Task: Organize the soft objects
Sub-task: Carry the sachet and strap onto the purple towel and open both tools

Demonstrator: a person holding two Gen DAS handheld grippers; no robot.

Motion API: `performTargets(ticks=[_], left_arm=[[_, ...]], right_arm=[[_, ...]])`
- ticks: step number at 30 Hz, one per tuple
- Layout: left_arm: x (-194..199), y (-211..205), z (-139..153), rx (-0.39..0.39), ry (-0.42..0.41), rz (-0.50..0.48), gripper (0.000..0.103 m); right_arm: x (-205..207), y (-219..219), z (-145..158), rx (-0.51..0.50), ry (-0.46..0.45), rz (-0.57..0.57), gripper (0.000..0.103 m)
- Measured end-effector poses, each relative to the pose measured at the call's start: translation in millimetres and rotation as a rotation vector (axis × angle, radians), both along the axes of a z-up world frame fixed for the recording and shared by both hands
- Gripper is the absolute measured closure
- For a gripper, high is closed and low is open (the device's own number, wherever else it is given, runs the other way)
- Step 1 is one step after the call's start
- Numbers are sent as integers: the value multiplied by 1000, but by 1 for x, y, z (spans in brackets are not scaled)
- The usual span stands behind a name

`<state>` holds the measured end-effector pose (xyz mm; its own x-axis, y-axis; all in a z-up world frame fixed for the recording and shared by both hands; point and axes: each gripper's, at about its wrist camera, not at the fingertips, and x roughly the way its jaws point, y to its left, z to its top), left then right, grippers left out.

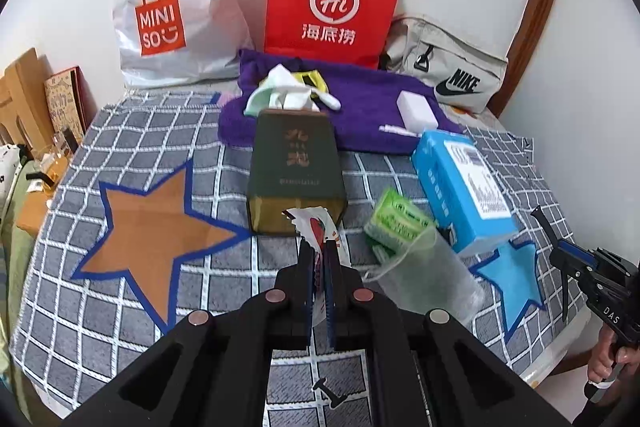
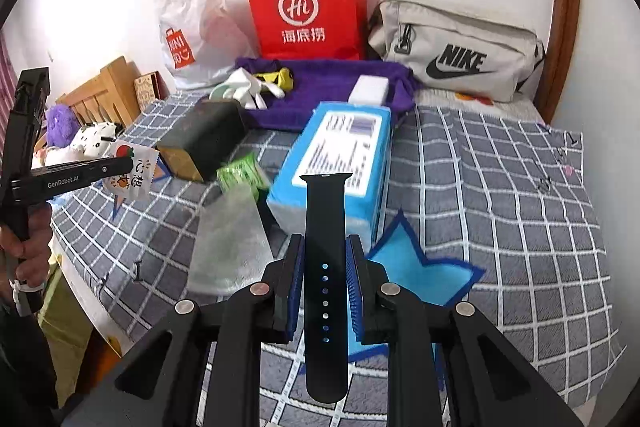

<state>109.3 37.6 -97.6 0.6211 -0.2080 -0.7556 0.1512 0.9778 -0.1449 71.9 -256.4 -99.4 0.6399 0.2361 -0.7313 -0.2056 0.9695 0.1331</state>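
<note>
Grey checked blanket (image 1: 160,307); purple towel (image 1: 360,99); black strap (image 2: 325,267).

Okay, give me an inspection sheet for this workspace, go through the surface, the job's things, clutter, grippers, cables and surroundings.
Surface: grey checked blanket with orange star and blue star patches.
Job's things: purple towel at the back, white block on it; black watch strap; snack packet.
Clutter: dark green box, blue box, green packet, clear plastic bag.
Grippers: left gripper shut on the snack packet; right gripper shut on the watch strap.
Cables: nothing seen.
Surroundings: white wall, red paper bag, white Miniso bag, grey Nike bag.
</note>
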Motion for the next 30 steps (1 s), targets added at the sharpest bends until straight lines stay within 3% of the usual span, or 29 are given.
performTargets(ticks=[11,30], left_arm=[[19,-4,30,3,-51,5,98],[88,-5,45,-16,-40,53,98]], right_arm=[[34,1,27,1,-25,13,83],[133,6,46,12,-38,46,83]])
